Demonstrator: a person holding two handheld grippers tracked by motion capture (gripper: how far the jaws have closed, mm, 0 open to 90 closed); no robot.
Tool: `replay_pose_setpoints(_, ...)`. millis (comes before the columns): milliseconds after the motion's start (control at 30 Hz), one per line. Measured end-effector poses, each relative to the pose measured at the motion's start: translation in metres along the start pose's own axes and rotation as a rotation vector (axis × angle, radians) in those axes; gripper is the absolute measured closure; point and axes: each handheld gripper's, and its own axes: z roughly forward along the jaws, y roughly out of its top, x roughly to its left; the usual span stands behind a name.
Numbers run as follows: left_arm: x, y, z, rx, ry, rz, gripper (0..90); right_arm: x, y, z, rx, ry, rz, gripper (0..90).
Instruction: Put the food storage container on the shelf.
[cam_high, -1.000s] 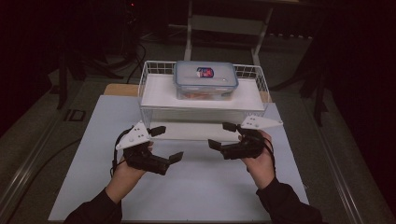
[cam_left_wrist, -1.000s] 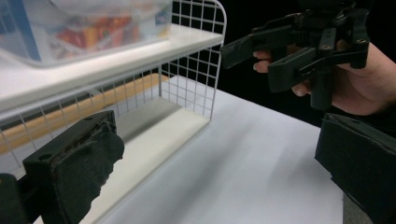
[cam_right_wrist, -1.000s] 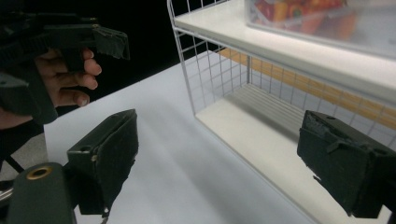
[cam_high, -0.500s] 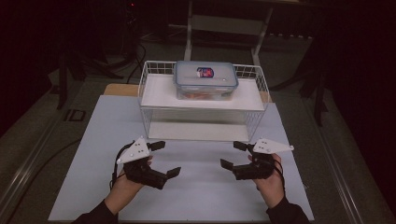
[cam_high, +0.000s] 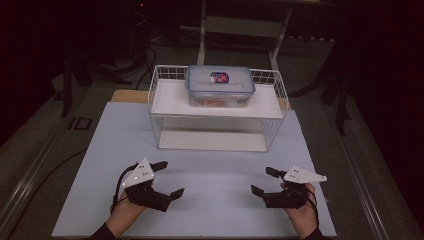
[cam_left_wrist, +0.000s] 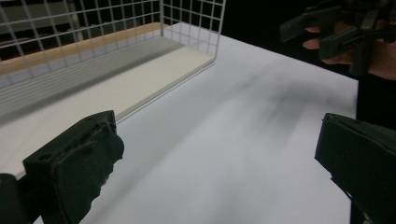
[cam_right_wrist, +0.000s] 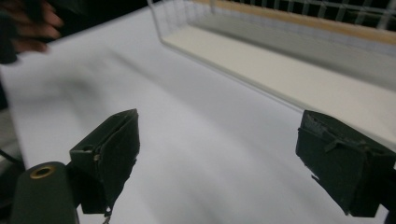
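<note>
Plastic box (cam_high: 220, 86), upper centre, atop wire rack (cam_high: 165, 126): likely rigid, smooth, slippery lid; grip opposite short ends. Left gripper (cam_high: 168, 178), right gripper (cam_high: 264, 181) both spread, empty, low over table (cam_high: 215, 175).

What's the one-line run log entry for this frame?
left gripper: jaws open, empty | right gripper: jaws open, empty | lidded food container: on wire rack top shelf | table: near rack

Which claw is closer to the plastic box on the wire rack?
Left, but only slightly. The left claw sits near the table's front-left, the right claw front-right, both open and well short of the plastic box.
</note>
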Motion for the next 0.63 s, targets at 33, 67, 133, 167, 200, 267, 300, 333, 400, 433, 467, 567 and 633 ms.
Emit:
replay_pose_setpoints(33, 0.0, -0.002, -0.001, 0.003, 0.005, 0.003, 0.0, -0.001, -0.002, -0.001, 0.001, -0.002, 0.001, 13.5)
replay_pose_setpoints(67, 0.001, -0.003, -0.001, 0.006, 0.005, 0.005, 0.0, -0.002, -0.005, -0.003, 0.002, -0.01, 0.007, 13.6)
replay_pose_setpoints(133, 0.002, -0.007, -0.002, 0.006, 0.011, 0.0, 0.0, -0.004, -0.009, -0.005, 0.011, -0.013, 0.008, 13.7)
replay_pose_setpoints(167, 0.004, -0.009, -0.002, 0.013, 0.017, -0.007, 0.0, -0.004, -0.011, -0.006, 0.015, -0.02, 0.009, 13.7)
replay_pose_setpoints(200, 0.004, -0.01, -0.002, 0.011, 0.017, -0.011, 0.0, -0.005, -0.013, -0.006, 0.02, -0.027, 0.007, 13.7)
replay_pose_setpoints(267, 0.005, -0.012, -0.002, 0.011, 0.024, -0.013, 0.0, -0.005, -0.016, -0.007, 0.024, -0.032, -0.001, 13.7)
replay_pose_setpoints(300, 0.005, -0.012, -0.001, 0.015, 0.023, -0.007, 0.0, -0.006, -0.018, -0.007, 0.029, -0.035, 0.001, 13.8)
replay_pose_setpoints(333, 0.005, -0.012, -0.001, 0.013, 0.022, -0.004, 0.0, -0.006, -0.019, -0.008, 0.031, -0.032, 0.005, 13.8)
replay_pose_setpoints(400, 0.005, -0.012, -0.002, 0.01, 0.026, -0.003, 0.0, -0.007, -0.021, -0.008, 0.034, -0.041, -0.001, 13.9)
replay_pose_setpoints(433, 0.006, -0.013, -0.003, 0.005, 0.024, -0.005, 0.0, -0.007, -0.021, -0.008, 0.03, -0.041, 0.0, 13.9)
replay_pose_setpoints(467, 0.006, -0.013, -0.004, 0.002, 0.027, -0.009, 0.0, -0.008, -0.021, -0.008, 0.028, -0.038, 0.004, 13.9)
replay_pose_setpoints(567, 0.009, -0.016, -0.004, 0.004, 0.038, -0.02, 0.0, -0.009, -0.023, -0.007, 0.027, -0.039, 0.003, 13.9)
replay_pose_setpoints(633, 0.011, -0.016, -0.004, 0.004, 0.039, -0.031, 0.0, -0.01, -0.023, -0.007, 0.023, -0.035, 0.01, 13.9)
